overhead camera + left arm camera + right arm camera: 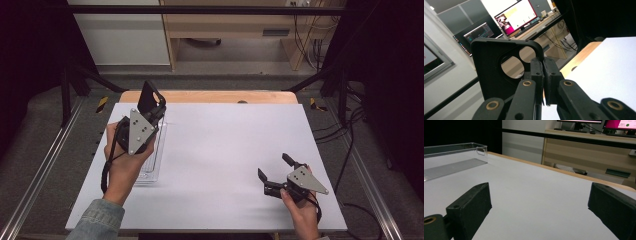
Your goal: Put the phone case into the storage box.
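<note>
A matte black, rounded-corner phone case with an oval camera cut-out (499, 72) is pinched along its edge by the left tool (543, 75), whose jaws are pressed onto it; it is held raised and nearly upright above a clear, ribbed plastic tray (156, 150) lying on the smooth white bench (220, 150). The right tool (272, 172) is held low near the bench's right front, jaws spread wide with nothing between them.

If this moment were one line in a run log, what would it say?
left gripper: shut on black phone case, held above clear tray | right gripper: open, empty, low over white table
</note>
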Available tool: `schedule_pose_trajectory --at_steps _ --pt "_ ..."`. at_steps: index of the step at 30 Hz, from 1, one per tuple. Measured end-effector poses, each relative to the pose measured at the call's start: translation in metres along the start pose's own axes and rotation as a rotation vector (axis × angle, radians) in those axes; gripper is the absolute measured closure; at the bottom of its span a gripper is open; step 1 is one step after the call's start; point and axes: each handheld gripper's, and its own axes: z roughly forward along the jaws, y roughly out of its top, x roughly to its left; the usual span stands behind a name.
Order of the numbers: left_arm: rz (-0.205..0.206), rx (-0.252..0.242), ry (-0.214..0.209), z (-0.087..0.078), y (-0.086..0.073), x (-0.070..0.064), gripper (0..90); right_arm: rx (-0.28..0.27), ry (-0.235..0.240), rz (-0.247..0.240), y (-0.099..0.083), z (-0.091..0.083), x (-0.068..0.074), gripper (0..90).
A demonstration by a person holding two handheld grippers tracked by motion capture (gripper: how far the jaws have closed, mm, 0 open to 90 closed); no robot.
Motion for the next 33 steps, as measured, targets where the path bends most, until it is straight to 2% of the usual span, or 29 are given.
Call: schedule_pose_trajectory --at_steps 2,6,12,19,31,33 --pt "-0.009 0.000 0.012 0.002 -0.001 0.003 86.8 -0.009 -0.002 0.014 0.000 -0.001 -0.001 4.8" --pt "-0.062 -0.007 0.027 0.005 -0.002 0.007 86.9 -0.018 0.003 0.021 0.000 -0.001 -0.002 4.2" --pt "-0.093 0.008 0.038 0.008 -0.007 0.010 86.9 -0.018 -0.003 0.025 -0.001 -0.001 -0.003 4.2" --pt "-0.160 0.010 0.045 0.011 -0.014 0.014 86.9 -0.022 -0.005 0.024 -0.001 -0.001 -0.004 4.1" --pt "-0.227 0.009 0.061 0.014 -0.025 0.024 86.8 -0.028 -0.019 0.025 -0.001 -0.003 -0.006 3.9" --pt "-0.254 0.011 0.063 0.017 -0.027 0.027 86.8 -0.031 -0.025 0.026 -0.001 -0.004 -0.007 4.0"
